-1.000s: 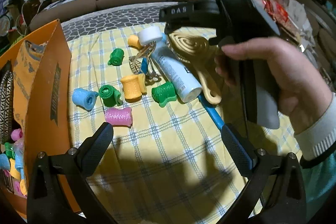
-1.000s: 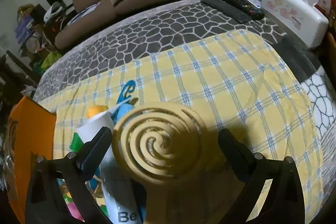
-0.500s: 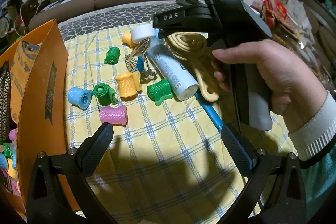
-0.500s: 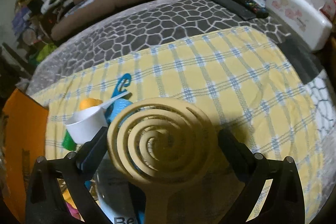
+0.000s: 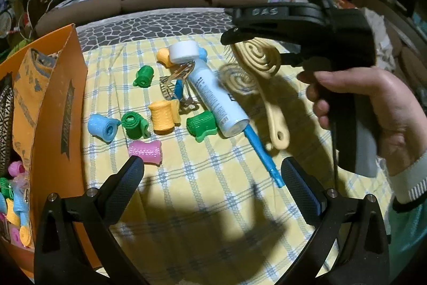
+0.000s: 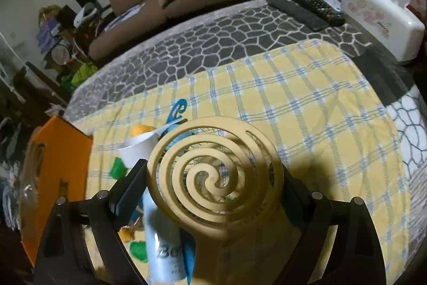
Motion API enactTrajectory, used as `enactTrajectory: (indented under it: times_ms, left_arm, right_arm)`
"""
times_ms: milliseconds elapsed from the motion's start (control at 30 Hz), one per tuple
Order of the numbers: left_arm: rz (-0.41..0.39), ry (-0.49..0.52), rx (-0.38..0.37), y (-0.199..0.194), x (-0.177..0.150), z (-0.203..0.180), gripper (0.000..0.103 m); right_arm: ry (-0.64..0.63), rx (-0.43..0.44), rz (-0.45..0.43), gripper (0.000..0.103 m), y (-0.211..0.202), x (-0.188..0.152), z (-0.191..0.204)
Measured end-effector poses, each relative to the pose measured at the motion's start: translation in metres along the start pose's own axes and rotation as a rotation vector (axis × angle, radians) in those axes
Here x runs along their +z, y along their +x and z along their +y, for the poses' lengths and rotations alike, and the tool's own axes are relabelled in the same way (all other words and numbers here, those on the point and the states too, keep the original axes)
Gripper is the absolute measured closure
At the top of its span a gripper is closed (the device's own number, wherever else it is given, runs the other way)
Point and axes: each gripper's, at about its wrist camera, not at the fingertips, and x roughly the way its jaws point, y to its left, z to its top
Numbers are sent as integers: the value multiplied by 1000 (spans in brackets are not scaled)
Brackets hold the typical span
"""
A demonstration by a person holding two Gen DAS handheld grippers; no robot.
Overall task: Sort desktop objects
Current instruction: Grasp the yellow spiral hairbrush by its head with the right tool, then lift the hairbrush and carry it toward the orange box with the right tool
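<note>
A yellow spiral hairbrush fills the gap of my right gripper, whose jaws are closing and press on both sides of its round head. In the left wrist view the hairbrush hangs head-up from the right gripper and casts a spiral shadow on the checked cloth. My left gripper stands open and empty above the cloth. Several coloured hair rollers lie ahead, among them a blue roller, a pink roller and a yellow roller.
A white-capped tube, metal clips and a blue-handled tool lie among the rollers. An orange box holding rollers stands at the left. Remotes and a white tissue box sit at the far right.
The right gripper's jaws have drawn in onto the brush head and the head has come up off the cloth. The left gripper has stayed put.
</note>
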Motion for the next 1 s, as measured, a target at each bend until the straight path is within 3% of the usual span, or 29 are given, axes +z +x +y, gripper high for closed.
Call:
enactTrajectory:
  times_ms: [467,667,900,1000]
  left_arm:
    - [-22,-89,-153,-15,7,5,0]
    - [-39,-110,-238,-25,10,12,9]
    - [-28,-60,-316,-34,14,3,52]
    - [-12,-61,-321,-31,13,7,54]
  right_arm:
    - [22,158,-28,12,-61,-33,37]
    - [19,258,-63,12,-84,-42,66]
    - [-5,288,-80,12,-90,-39,79]
    - [-15,319,-74,12,-91,-37,78]
